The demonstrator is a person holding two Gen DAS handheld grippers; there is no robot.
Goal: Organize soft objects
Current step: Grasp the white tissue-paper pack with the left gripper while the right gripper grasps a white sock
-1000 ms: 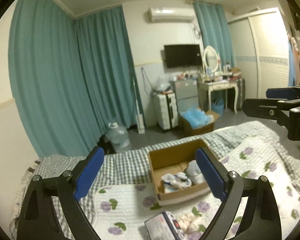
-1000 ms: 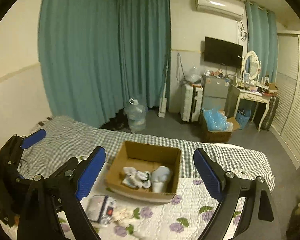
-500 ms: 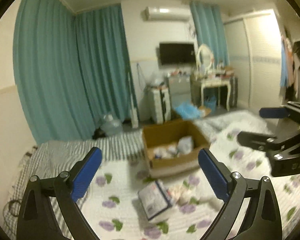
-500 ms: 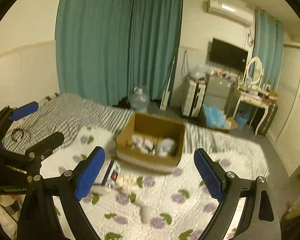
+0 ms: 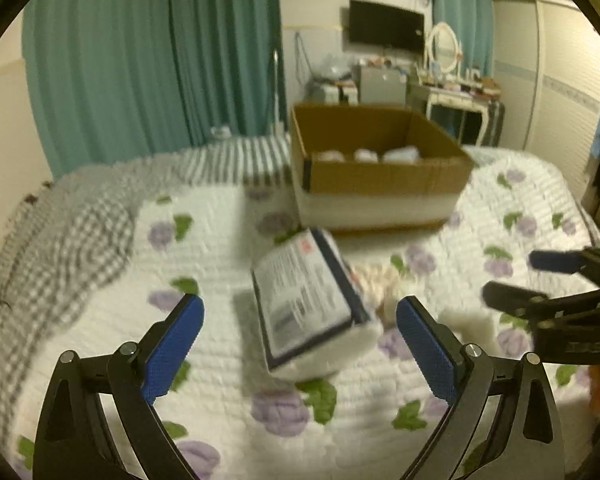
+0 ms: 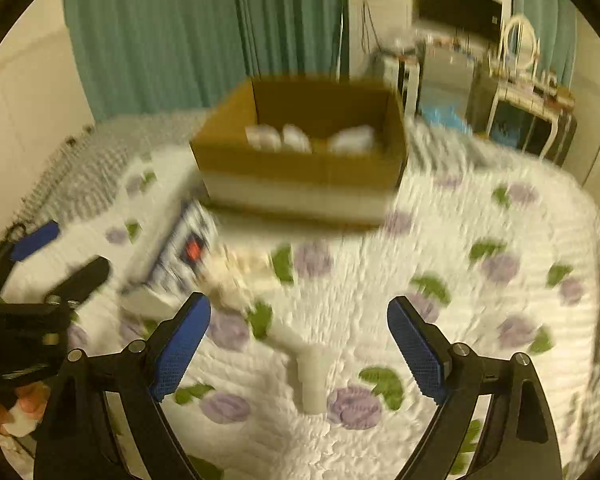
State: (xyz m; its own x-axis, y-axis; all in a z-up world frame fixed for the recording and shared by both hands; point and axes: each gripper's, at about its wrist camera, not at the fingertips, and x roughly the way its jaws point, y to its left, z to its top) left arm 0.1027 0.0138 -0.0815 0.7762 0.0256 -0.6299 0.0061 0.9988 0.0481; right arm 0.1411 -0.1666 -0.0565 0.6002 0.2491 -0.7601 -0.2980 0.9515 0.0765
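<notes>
A brown cardboard box stands on the floral quilt and holds several white soft items. In front of it lie a white plastic-wrapped pack with a printed label, a cream soft bundle and a small white rolled item. My left gripper is open just above the pack. My right gripper is open above the white rolled item. Each gripper shows in the other's view, the right gripper and the left gripper.
The bed has a white quilt with purple flowers over a grey checked sheet. Teal curtains hang behind. A TV, dresser with mirror and wardrobe stand at the back right.
Both grippers have come down and closer to the bed; the box, pack and soft items now appear larger and nearer. Both stay open.
</notes>
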